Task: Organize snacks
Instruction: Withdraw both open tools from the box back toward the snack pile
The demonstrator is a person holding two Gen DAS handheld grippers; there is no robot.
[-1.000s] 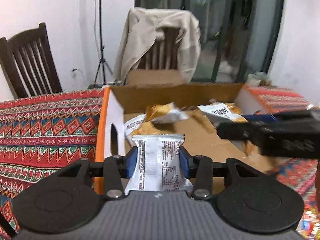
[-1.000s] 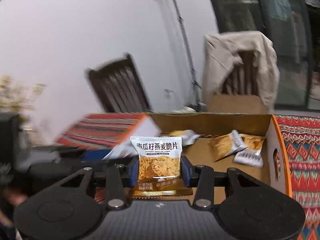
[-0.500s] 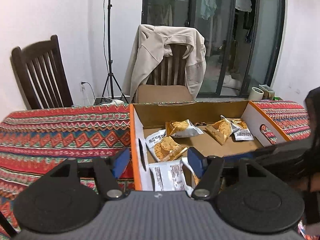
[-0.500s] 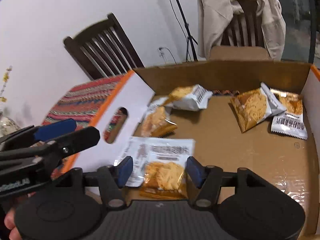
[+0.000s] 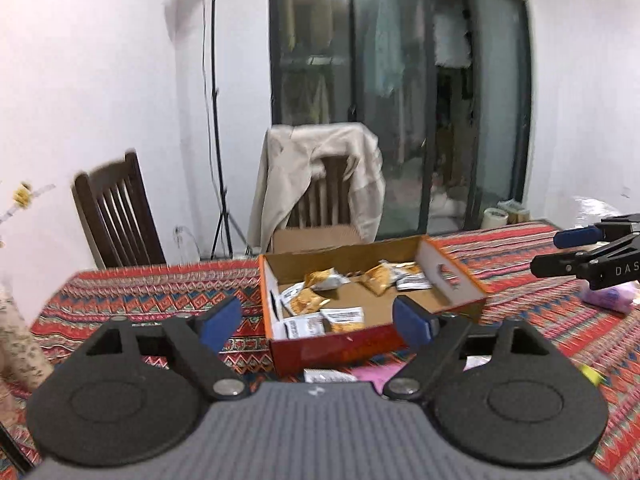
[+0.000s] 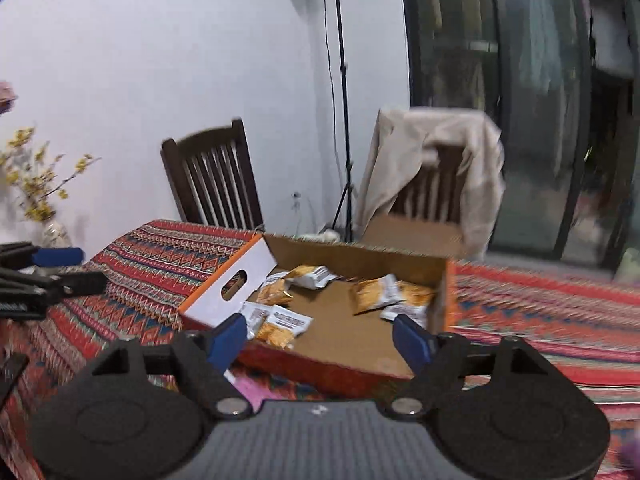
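The left gripper [image 5: 316, 322] and right gripper [image 6: 320, 338] are both hanging over the near edge of the table, their blue-padded jaws having just been opening and now standing wide with nothing between them. The snack packets [image 5: 342, 317] are lying in the shallow cardboard box [image 5: 344, 346]: crinkly foil pouches, white with orange-brown pictures, scattered flat on its plain brown floor. Their printing is too small to read. The box is showing white side walls with orange edges and an oval hand-hole. It is sitting on a woven tablecloth [image 5: 152, 296] of red zigzag bands. Letters "DAS" are showing on the right gripper's black arm in the left view.
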